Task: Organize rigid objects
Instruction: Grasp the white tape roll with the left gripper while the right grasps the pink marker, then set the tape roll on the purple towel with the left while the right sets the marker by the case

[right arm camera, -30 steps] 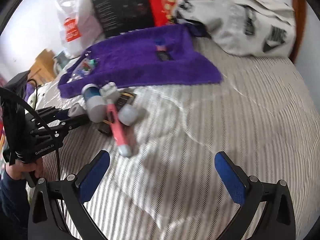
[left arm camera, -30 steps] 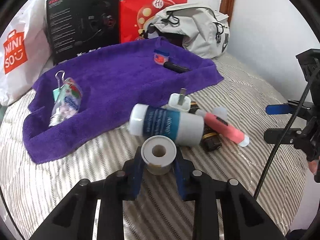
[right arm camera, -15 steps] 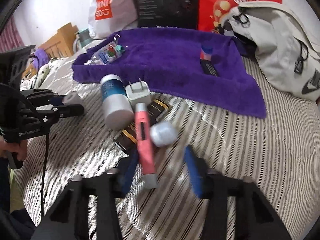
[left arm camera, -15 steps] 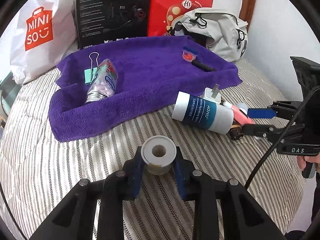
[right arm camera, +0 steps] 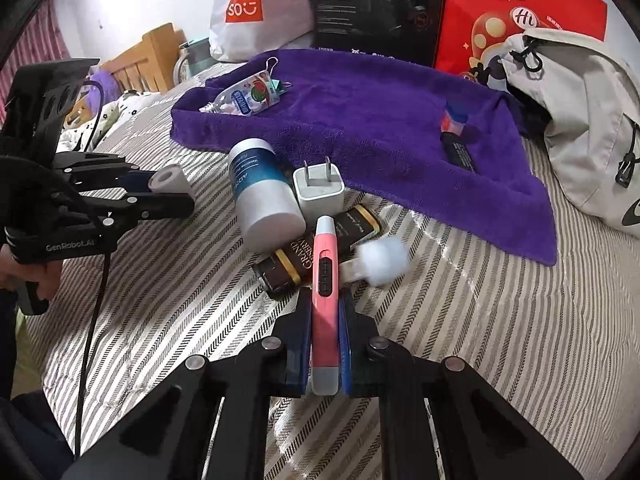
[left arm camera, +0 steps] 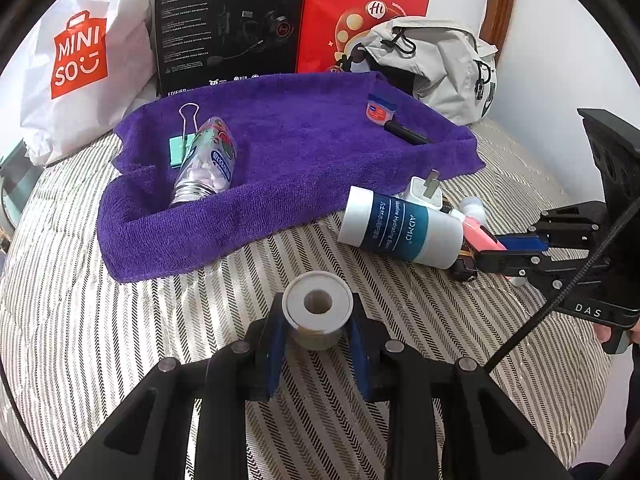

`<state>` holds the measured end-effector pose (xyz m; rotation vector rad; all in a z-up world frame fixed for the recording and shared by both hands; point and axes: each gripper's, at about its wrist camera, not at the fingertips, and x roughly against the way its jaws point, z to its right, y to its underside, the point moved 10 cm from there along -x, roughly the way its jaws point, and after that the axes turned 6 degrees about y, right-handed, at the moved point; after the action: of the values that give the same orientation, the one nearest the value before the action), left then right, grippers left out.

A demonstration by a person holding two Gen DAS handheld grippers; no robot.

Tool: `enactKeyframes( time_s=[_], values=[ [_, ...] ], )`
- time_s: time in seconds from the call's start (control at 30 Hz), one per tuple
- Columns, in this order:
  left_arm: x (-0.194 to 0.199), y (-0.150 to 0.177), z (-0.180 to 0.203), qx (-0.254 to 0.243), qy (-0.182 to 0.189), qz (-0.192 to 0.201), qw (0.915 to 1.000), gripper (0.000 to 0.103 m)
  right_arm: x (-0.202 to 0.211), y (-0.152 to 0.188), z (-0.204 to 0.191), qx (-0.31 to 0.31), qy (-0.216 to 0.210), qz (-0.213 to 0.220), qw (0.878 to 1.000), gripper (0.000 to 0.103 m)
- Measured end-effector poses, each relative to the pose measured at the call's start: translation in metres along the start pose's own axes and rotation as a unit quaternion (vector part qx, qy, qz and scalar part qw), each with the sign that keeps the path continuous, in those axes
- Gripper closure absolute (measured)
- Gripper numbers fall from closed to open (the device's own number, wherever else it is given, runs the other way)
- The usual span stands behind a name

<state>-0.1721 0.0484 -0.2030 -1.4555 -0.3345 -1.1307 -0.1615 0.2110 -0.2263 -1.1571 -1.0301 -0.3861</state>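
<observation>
1. The left gripper is closed on a small white spool, its hollow end facing the camera, held above the striped bedspread.
2. The right gripper is clamped on a pink pen-shaped device that points away along the fingers; its far end lies over a dark brown tube.
3. A white-and-blue bottle lies on its side in the same pile, touching a white plug whose prongs point up.
4. A blurred white ball-like object sits just right of the pink device.
5. A purple towel is spread beyond the pile, its near edge rolled up.
6. On the towel's left part a clear candy bottle lies beside a green binder clip.
7. On its right part a small pink jar touches a black tube.
8. Behind the towel stand a white bag, a black box and a red box; a grey backpack lies to the right.
9. A hand holds the left gripper's handle in the right wrist view.
</observation>
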Motion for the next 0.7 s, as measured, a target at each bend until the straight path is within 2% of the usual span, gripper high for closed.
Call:
enactKeyframes(
  time_s=[0.27,0.4,0.7],
  values=[
    [0.007,0.0,-0.003,0.008,0.003,0.005,1.0,0.076,0.013,0.005,0.013,-0.051,-0.028,0.002,0.998,0.091],
    [0.015,-0.004,-0.006,0.021,0.015,0.014,0.9996,0.076,0.015,0.008,0.022,-0.067,-0.025,0.001,0.997,0.091],
    [0.029,-0.016,-0.008,0.013,-0.001,0.024,0.9996,0.076,0.021,0.01,0.041,-0.104,-0.023,0.008,0.994,0.091]
  ],
)
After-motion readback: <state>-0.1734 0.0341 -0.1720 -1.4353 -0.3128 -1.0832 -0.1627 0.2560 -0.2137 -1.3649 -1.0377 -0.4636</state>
